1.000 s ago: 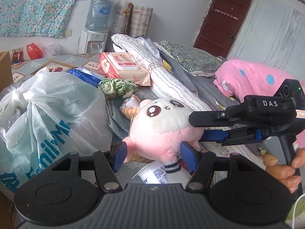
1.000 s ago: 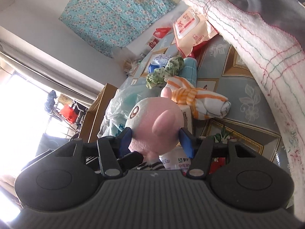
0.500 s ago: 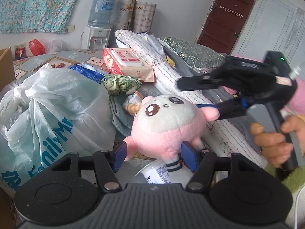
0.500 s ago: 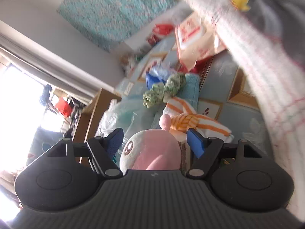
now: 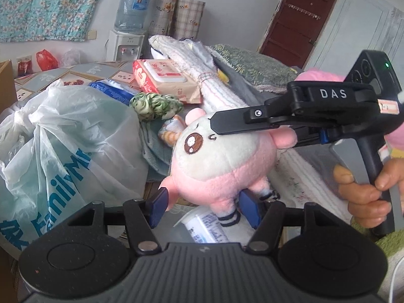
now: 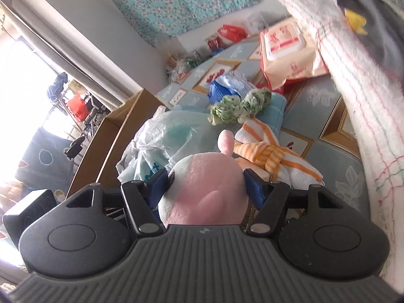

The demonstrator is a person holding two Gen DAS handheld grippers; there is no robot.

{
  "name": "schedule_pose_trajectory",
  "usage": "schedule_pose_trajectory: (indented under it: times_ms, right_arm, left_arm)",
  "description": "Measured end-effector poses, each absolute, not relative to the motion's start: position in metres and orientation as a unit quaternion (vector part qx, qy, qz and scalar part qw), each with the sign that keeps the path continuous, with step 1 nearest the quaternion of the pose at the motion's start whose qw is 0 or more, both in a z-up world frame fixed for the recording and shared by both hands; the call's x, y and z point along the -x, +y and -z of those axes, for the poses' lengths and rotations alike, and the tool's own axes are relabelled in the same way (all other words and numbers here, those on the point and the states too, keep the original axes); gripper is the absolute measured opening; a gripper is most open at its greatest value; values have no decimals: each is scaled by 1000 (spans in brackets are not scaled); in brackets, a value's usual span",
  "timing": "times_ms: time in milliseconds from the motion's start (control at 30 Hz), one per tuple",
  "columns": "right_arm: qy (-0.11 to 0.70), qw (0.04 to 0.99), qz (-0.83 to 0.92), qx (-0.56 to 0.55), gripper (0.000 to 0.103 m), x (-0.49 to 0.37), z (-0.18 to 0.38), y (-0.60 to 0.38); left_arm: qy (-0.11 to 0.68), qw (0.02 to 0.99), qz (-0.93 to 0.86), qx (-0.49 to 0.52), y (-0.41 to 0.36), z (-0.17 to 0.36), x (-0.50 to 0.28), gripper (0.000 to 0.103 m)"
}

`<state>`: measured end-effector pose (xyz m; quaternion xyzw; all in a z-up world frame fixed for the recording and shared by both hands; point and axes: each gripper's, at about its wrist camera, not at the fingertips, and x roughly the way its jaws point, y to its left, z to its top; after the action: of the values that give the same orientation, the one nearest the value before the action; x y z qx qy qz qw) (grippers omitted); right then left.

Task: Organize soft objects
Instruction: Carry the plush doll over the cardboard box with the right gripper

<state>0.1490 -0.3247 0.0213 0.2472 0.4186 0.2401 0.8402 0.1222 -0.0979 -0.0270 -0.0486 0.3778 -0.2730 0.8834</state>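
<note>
A round pink and white plush toy [image 5: 222, 159] hangs in the air between both grippers. My right gripper [image 6: 205, 185] is shut on its head, seen from behind in the right wrist view [image 6: 204, 192]; in the left wrist view that gripper [image 5: 255, 128] comes in from the right and clamps the toy's top. My left gripper [image 5: 204, 208] is open, its blue pads either side of the toy's lower body and striped legs, not pressing it. A green and white cloth bundle [image 5: 155, 104] and an orange striped cloth [image 6: 275, 154] lie on the bed behind.
A large white plastic bag [image 5: 63, 146] fills the left. A wet wipes pack [image 5: 164, 78], a blue packet [image 5: 113, 88], a rolled white towel [image 5: 202, 73] and grey bedding [image 5: 255, 65] lie on the bed. A brown cardboard box [image 6: 108, 139] stands at the bed's left.
My right gripper, which had let go and lifted half a second ago, has come back down and shut on the toy's head. The toy has tilted and risen a little.
</note>
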Motion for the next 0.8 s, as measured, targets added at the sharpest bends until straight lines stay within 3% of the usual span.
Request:
schedule_pose_trajectory:
  times_ms: [467, 800]
  right_arm:
    - [316, 856, -342, -224, 64, -120, -105, -270]
    - [335, 786, -475, -211, 64, -177, -134, -129]
  left_arm:
    - [262, 942, 199, 60, -44, -49, -56, 63]
    - [228, 969, 35, 89, 56, -84, -27, 63]
